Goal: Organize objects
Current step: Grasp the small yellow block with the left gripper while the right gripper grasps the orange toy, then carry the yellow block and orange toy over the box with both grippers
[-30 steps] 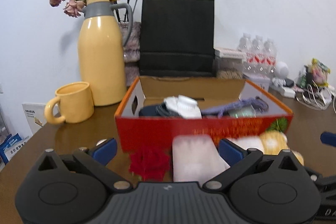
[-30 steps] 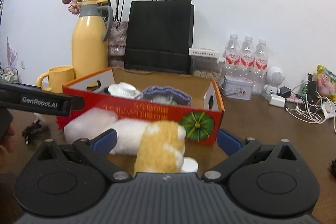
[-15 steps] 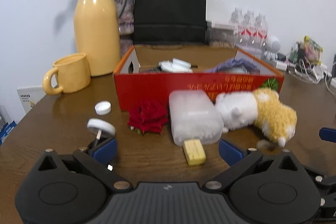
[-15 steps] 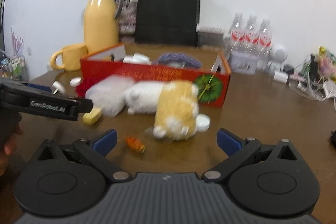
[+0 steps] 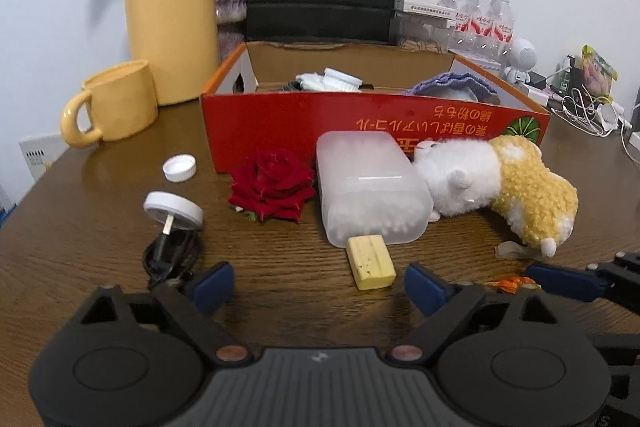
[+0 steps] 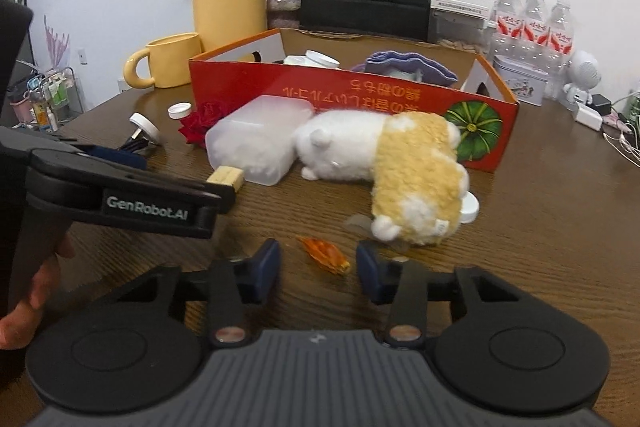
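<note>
Now, right gripper [image 6: 316, 267]: jaws just narrowed around the orange wrapper [image 6: 325, 254], not yet pinched.
Left gripper [image 5: 318, 285]: jaws closing, open, yellow block [image 5: 371, 262] ahead.
Red box [image 5: 372, 125]: placed behind, open for sorting.

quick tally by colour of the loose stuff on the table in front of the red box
White or frosted: 4 – bottle cap, round plug, frosted plastic box, second cap by the toy
Red: 1 – rose
Yellow: 1 – eraser block
Orange: 1 – candy wrapper
White and yellow: 1 – plush toy
Total: 8
</note>
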Demonstrator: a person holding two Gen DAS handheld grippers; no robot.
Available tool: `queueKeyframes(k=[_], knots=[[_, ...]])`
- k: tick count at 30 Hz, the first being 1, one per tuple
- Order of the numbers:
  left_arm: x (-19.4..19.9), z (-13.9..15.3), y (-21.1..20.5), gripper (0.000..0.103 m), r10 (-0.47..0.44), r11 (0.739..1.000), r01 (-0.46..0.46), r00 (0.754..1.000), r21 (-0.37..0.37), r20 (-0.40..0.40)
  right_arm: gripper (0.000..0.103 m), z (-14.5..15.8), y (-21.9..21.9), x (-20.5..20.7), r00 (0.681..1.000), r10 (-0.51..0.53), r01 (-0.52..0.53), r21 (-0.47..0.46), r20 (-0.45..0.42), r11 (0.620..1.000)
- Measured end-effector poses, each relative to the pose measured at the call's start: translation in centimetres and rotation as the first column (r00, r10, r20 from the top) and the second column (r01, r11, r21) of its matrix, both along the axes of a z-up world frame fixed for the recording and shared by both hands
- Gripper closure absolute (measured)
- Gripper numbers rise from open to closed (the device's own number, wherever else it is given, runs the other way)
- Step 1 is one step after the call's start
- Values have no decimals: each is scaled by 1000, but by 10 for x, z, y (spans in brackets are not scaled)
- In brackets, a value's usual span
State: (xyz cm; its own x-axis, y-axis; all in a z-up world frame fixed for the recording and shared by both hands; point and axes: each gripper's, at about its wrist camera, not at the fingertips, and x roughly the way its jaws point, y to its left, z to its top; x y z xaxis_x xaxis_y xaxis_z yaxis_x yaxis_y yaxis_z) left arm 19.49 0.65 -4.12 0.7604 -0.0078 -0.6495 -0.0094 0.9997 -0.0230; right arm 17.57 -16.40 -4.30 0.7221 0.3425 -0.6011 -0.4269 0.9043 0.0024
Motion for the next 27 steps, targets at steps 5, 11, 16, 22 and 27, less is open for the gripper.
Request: queueKeyframes(k=[5, 11, 16, 22, 27], knots=[[-6, 2, -2, 70, -52, 998, 52, 998, -24, 28, 90, 1, 4, -1, 1000, 16, -16, -5, 6, 1000], [-13, 4, -7, 84, -83, 996, 85, 995, -22, 51, 91, 2, 2, -2, 1000, -2, 2, 0, 13, 1000], [-18, 7, -3, 84, -75, 996, 78, 995, -36, 73, 91, 4, -2, -8, 999, -15, 14, 16, 42, 1000], [-22, 8, -4, 84, -72, 997, 75, 994, -29, 84, 91, 7, -6, -14, 996, -37, 35, 32, 79, 999], [-25, 10, -4, 84, -64, 997, 67, 993, -24, 102, 91, 9, -7, -15, 994, -48, 44, 41, 95, 998]])
